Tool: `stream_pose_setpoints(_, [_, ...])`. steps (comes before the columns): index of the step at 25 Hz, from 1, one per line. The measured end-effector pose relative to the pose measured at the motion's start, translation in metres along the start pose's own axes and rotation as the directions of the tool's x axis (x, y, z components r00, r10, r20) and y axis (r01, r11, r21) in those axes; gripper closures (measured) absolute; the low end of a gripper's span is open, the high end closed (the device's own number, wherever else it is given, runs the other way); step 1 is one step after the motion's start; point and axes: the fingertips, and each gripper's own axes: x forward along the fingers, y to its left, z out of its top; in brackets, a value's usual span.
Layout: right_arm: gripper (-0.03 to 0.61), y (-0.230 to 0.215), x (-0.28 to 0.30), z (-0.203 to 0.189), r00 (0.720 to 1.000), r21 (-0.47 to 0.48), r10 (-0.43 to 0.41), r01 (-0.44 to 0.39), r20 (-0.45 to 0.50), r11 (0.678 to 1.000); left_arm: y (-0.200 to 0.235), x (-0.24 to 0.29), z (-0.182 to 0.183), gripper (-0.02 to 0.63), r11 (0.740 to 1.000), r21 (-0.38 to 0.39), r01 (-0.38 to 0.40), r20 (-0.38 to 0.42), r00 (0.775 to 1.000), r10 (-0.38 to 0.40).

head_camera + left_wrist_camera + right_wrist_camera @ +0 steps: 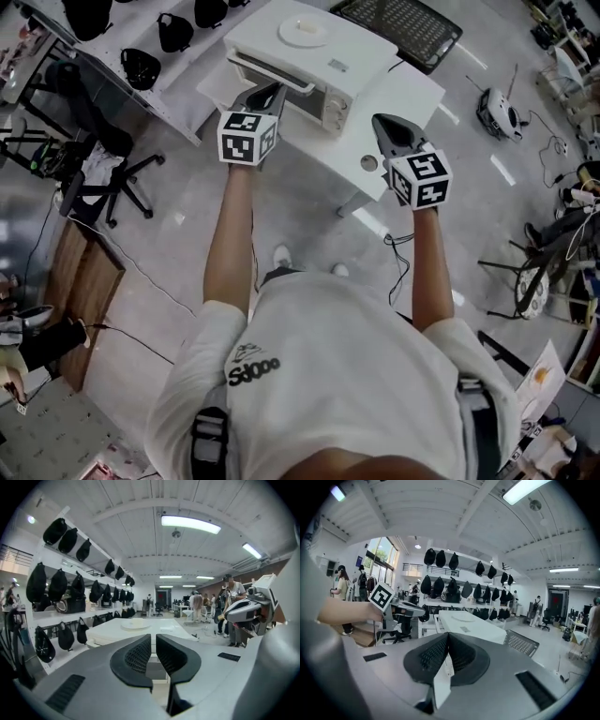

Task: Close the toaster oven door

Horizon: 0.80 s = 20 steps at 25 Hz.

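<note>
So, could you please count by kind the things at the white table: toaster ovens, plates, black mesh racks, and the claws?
toaster oven: 1
plate, on top of the oven: 1
black mesh rack, behind the oven: 1
claws, left claw and right claw: 2
Total: 5

Bright, even light from ceiling tubes (190,524) and windows (382,555); soft shadows; white toaster oven (309,47) slightly washed out; fisheye bending and dark corners in both gripper views.

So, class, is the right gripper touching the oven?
Apart: the head view shows a strip of bare table between the right gripper and the oven.
</note>
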Motion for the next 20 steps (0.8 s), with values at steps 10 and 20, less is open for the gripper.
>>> stream_pose_setpoints(10, [0.569, 0.022, -0.027, 0.054, 0.979, -0.092, 0.168, -0.158, 0.115, 0.983, -0.022, -0.116, 0.035, 0.568, 0.974, 0.064, -0.218, 0.097, 0.973, 0.211])
stream_pose_setpoints(20, [0.569, 0.062, -0.052, 0.073, 0.937, -0.227, 0.317, -0.28, 0.148, 0.933, -0.071, -0.183, 0.053, 0.568, 0.932, 0.142, -0.335, 0.145, 0.938, 0.315])
